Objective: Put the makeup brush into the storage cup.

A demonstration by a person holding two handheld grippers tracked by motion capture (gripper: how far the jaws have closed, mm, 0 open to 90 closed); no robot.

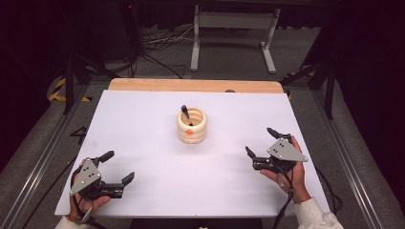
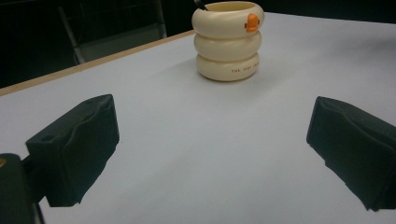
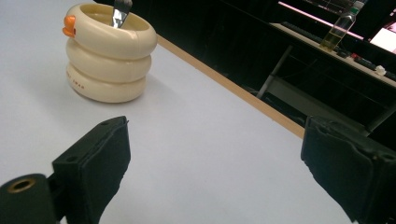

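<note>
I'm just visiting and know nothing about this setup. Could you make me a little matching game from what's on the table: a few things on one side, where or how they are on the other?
Things:
1. cream ringed cup
2. black-handled utensil
3. left gripper
4. right gripper

Places or states:
A. standing inside the cup
B. near the table's middle
C. open, at the table's right side
D. open, at the near left corner

Pairs: 1-B, 2-A, 3-D, 4-C

Cream ringed cup (image 1: 192,126) upright mid-table, dark-handled utensil (image 1: 186,114) inside
</note>
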